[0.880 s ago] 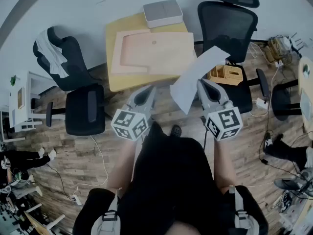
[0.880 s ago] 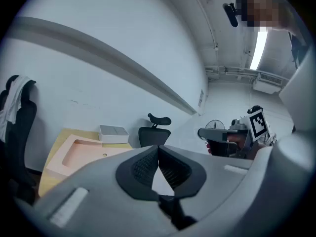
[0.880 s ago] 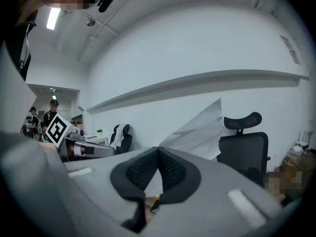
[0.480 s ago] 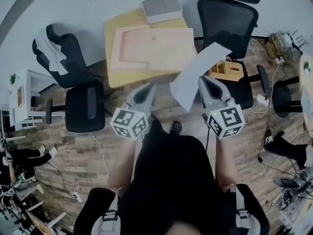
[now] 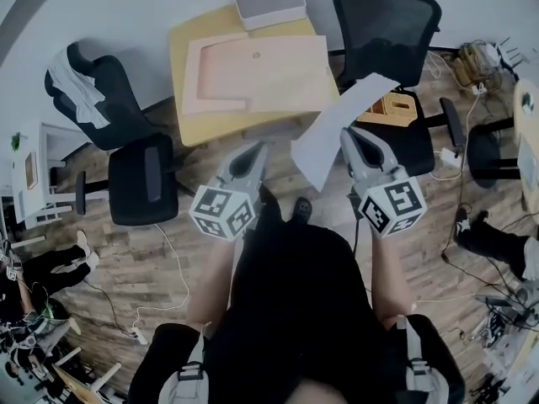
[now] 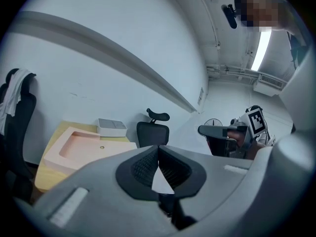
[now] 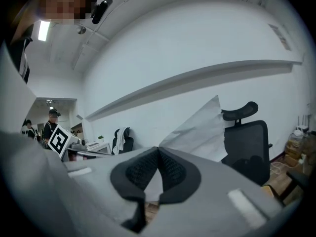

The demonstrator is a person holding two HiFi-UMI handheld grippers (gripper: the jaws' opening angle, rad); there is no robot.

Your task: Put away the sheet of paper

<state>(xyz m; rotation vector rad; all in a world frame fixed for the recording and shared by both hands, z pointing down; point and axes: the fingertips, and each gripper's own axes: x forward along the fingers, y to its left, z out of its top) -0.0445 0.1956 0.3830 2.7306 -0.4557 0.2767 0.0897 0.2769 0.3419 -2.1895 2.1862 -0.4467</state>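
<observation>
We hold the sheet of paper [image 5: 337, 129] in the air, pinched in the right claw [image 5: 348, 135], whose jaws are closed on the sheet's near edge; in the right gripper view the paper [image 7: 197, 127] rises out of the closed pads and leans away to the right. Its long axis runs on a slant, from the low corner between our two claws up towards the black chair [image 5: 383, 19] on the right. The left claw [image 5: 257, 148] is closed too, tips together with nothing between them. We judge that the coming move turns on this: the yellow tabletop [image 5: 189, 124], with its pink recessed board [image 5: 253, 70] and grey box [image 5: 269, 2], lies ahead and left of the right claw, well apart from the sheet. The left claw is nearer the tabletop, but the right one carries the paper, so it must swing leftward
</observation>
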